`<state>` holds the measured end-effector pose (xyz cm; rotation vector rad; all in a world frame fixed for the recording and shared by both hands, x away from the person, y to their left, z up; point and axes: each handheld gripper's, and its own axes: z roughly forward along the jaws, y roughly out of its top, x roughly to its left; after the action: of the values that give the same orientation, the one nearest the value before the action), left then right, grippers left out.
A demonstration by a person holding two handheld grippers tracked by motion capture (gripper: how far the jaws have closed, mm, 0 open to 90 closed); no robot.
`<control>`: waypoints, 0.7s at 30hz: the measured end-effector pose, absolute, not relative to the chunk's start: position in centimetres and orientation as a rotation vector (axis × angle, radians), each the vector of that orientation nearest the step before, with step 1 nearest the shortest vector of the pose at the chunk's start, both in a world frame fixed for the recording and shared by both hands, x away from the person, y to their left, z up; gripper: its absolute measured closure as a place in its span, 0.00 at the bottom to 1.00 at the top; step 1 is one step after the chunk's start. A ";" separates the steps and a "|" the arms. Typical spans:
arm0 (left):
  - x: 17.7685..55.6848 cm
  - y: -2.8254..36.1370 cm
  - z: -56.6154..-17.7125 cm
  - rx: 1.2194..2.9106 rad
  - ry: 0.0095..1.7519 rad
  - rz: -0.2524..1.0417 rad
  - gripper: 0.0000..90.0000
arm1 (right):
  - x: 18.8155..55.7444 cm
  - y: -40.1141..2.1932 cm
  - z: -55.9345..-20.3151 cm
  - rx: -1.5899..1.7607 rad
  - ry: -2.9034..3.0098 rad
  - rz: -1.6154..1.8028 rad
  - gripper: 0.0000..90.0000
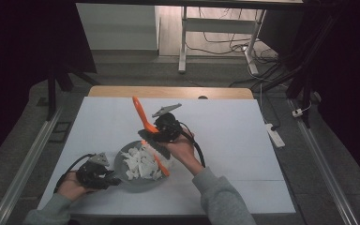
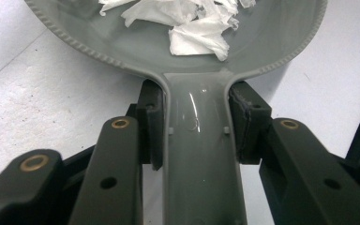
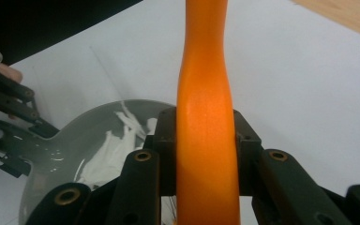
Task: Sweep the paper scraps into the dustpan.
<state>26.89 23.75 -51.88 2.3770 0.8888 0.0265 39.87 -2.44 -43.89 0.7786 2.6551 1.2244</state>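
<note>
Dim workroom, dark surround, cables and pale desk legs on the floor beyond; a white-covered counter (image 1: 243, 140) with a wooden far edge carries the work.

Item 1: grey glossy plastic dustpan with a beaded rim (image 1: 122, 169), lying flat on the counter near the person's edge. Its rounded basin holds torn scraps of white crumpled paper (image 1: 143, 165), soft and ragged-edged. Its smooth flat handle (image 2: 198, 154) points toward the left hand.

Item 2: left tool (image 1: 104, 177), black, clenched on the dustpan handle, one pad pressing each side just behind the basin. Judged purpose: to pin the pan so it does not slide under sweeping.

Item 3: orange smooth plastic-handled brush with dark bristles (image 1: 143, 117), its handle angled up and away, its bristle head over the pan's far rim above the scraps.

Item 4: right tool (image 1: 161, 133), black, clamped on the orange handle from both sides. Held high on the waisted stem, likely for leverage in drawing scraps into the basin.
</note>
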 end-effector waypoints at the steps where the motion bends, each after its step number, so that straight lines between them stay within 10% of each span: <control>1: 26.9 23.8 -51.9 2.376 0.889 0.026 0.68 | 40.0 -2.8 -43.8 0.795 2.644 1.226 0.78; 21: 26.9 23.7 -51.9 2.375 0.890 0.022 0.68 | 40.4 -4.1 -48.1 0.978 2.661 1.118 0.78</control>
<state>26.92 23.72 -51.90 2.3753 0.8900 0.0223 40.39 -4.12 -48.12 0.9781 2.6607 1.1185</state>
